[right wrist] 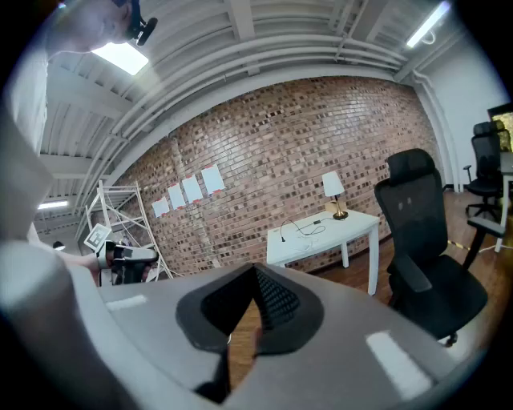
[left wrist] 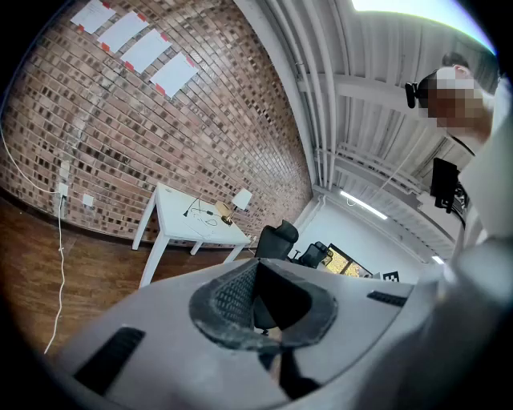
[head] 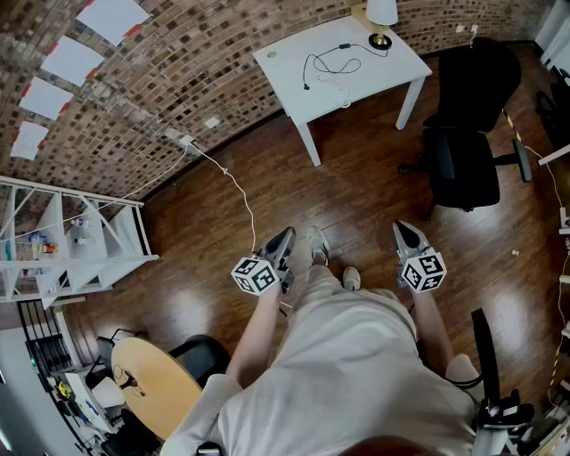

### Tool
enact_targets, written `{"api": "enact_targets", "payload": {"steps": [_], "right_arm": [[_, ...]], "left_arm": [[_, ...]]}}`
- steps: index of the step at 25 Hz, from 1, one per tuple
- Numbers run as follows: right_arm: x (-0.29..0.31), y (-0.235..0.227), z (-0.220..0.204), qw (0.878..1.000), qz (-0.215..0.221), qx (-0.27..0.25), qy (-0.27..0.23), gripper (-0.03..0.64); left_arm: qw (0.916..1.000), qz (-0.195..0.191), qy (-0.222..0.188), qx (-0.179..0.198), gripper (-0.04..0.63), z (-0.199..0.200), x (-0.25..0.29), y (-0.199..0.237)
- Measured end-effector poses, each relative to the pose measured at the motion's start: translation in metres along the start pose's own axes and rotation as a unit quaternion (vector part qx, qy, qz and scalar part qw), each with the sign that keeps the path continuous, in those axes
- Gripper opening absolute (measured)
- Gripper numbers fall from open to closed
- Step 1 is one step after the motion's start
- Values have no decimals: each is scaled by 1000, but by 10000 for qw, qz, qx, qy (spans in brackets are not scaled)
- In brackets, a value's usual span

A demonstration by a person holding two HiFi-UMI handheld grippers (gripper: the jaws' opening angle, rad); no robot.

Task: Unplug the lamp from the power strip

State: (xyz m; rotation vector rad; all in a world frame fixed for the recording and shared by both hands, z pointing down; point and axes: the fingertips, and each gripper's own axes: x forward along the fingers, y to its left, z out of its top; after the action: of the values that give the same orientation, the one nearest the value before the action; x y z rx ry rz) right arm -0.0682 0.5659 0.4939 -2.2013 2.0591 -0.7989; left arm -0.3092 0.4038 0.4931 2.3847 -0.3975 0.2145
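The lamp point(head: 381, 18) stands at the back right corner of the white counter point(head: 289, 76), close to the brick wall point(head: 178, 80). Its black cord point(head: 334, 64) lies in loops over the middle of the counter and ends short of the front edge. A black office chair point(head: 468, 116) stands just right of the counter, near its right legs. In front of the counter is a wide stretch of bare wooden floor point(head: 356, 196). Both grippers are well back from its front edge: the left gripper point(head: 285, 237) and the right gripper point(head: 403, 232) each have their jaws pressed together on nothing. Left of the counter, a thin white cable point(head: 239, 191) trails from the wall across the floor toward the left gripper
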Motion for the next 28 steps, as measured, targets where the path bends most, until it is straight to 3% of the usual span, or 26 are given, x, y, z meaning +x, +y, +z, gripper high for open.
{"api": "enact_targets", "payload": {"steps": [5,10,15,18,22,28], "right_arm": [[59,22,34,9982,533,62,-273,-2],[119,33,76,9982,472,-109,-366,-2],[164,63,112,9928,919,-665,-396,-2],[193,60,117,9941,574,-869,-312,-2],[225,44,128,9971,251,-409,-583,-2],[272,25,156,9946,-1,-270,-1003,-2]], "left_arm": [[9999,-127,17,40,0,45,30,40],[9996,-157,85,224,0,92,59,91],[9988,-286,-41,406,2,154,85,127],[9968,-406,35,685,2,178,99,142],[9943,-432,231,943,2,191,118,176],[9925,-418,375,1085,2,215,138,224]]}}
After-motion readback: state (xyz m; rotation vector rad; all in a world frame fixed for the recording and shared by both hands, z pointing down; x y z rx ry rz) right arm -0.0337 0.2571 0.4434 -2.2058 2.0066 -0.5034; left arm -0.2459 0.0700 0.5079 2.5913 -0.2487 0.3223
